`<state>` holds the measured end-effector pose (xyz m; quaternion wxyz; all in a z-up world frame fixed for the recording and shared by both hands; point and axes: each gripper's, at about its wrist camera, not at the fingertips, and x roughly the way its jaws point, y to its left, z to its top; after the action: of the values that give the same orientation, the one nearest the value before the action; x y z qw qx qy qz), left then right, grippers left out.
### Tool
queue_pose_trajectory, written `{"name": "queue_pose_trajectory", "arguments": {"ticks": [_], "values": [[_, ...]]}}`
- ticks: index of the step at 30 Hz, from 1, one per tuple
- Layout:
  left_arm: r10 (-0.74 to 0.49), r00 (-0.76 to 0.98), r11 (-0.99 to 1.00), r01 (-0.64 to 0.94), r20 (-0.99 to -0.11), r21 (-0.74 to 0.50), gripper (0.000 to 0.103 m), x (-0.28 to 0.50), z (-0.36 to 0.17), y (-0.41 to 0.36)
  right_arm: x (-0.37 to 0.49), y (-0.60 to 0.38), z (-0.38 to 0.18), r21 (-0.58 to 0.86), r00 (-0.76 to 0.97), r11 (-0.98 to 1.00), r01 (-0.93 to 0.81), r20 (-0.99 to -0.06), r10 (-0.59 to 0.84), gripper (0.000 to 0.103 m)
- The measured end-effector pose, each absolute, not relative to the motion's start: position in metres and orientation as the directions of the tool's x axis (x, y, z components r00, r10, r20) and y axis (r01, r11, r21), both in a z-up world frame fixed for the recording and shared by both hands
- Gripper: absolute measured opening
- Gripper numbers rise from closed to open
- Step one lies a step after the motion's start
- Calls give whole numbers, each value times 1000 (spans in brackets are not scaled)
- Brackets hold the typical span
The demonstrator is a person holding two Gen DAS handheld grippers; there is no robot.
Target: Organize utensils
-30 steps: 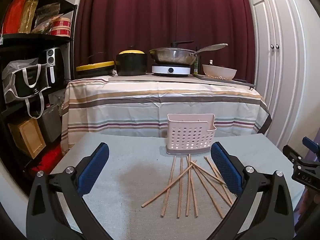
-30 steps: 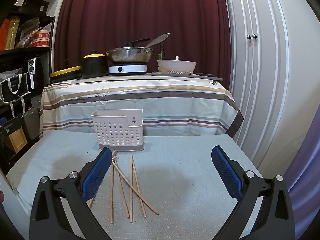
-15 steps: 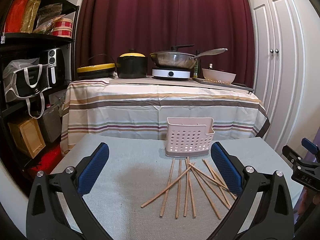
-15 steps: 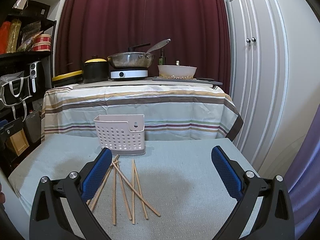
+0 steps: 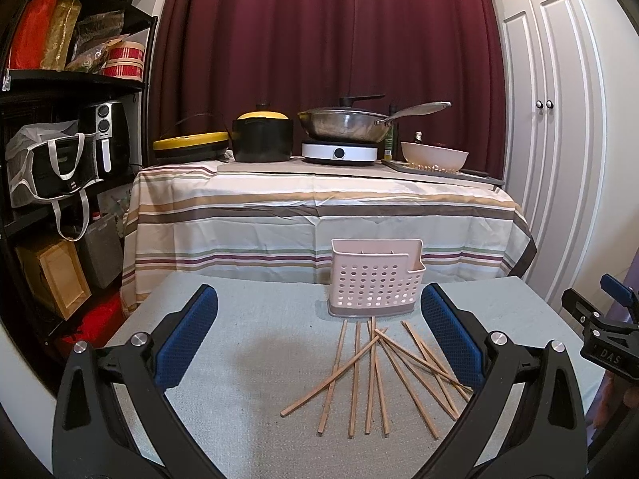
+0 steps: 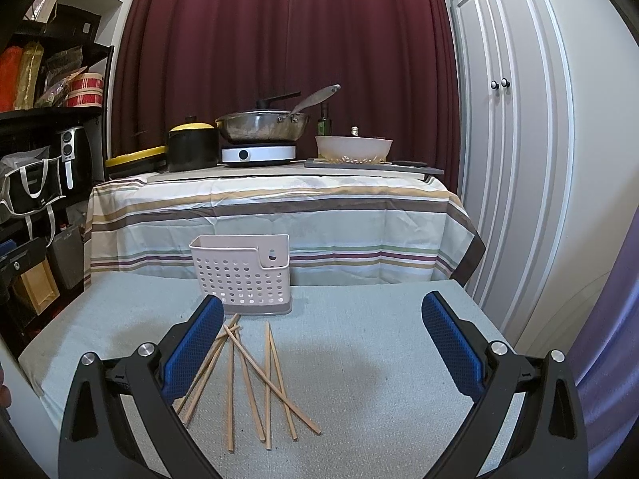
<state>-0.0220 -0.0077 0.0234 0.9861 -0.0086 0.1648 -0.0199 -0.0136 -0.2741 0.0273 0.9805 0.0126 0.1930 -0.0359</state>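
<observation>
Both tongs, left (image 5: 319, 333) and right (image 6: 323, 335), spread wide, unloaded; chopsticks (image 5: 379, 375) scattered before caddy (image 5: 375, 279), mid-table.

This is a room in a home, set up as a makeshift cooking corner. A striped tablecloth (image 5: 319, 215) covers a table holding a portable induction cooker (image 5: 339, 152) with a steel wok (image 5: 345, 124) on it, a black pot with a yellow lid (image 5: 261, 137) and a white bowl (image 5: 434, 156). A dark red curtain (image 5: 331, 40) hangs behind, white panelled cupboard doors (image 5: 559, 139) stand at 1 side, and black shelves (image 5: 72, 84) carry bags, tins and an air fryer (image 5: 110, 135).
</observation>
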Motion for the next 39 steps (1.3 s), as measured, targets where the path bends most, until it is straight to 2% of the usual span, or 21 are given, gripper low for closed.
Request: {"name": "queue_pose_trajectory", "arguments": {"ticks": [39], "values": [[-44, 946, 999, 36, -321, -31, 99, -26, 25, 0, -12, -267, 23, 11, 928, 999, 47, -370, -39, 97]]}}
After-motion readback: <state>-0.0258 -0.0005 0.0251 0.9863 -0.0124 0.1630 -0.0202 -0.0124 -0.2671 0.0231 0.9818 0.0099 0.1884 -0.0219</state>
